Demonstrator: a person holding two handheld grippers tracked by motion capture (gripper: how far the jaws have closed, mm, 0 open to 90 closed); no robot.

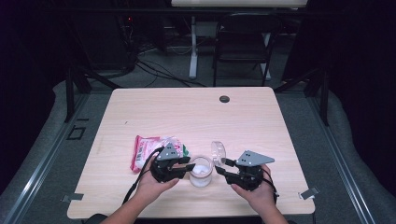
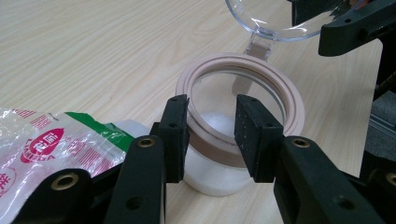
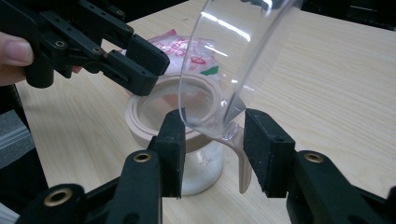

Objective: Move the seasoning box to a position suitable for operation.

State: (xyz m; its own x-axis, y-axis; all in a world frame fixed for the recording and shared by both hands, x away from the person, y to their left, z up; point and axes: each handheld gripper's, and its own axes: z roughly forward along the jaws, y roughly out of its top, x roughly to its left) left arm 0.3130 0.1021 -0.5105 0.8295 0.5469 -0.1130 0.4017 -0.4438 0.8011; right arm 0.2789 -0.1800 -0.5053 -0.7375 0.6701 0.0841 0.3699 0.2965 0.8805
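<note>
Clear plastic and pale wood: a jar (image 1: 201, 171) stands near the front edge of the table (image 1: 196, 112), its hinged lid (image 1: 218, 151) swung up and tilted back to its right. The jar has a pinkish rim and some white contents at the bottom.

Both forearms come in from the bottom of the high view and angle inward, so the two hands meet at the jar from opposite sides. The left hand (image 1: 152, 184) wraps its gripper from below and behind and points it to the right. The left gripper (image 2: 211, 135) straddles the near wall of the jar at the rim, one jaw outside and one over the opening; the jaws stand narrowly apart, and whether they actually pinch the rim cannot be told.

The right hand (image 1: 257, 191) cups its gripper the same way and points it left and slightly away. The right gripper (image 3: 212, 149) sits at the lid's lower edge by the hinge strap, jaws part open with the lid between them, the left jaw touching the plastic; a firm grip cannot be confirmed.

A red, white and green bag (image 1: 148, 150) lies flat just left of the jar, behind the left gripper.
</note>
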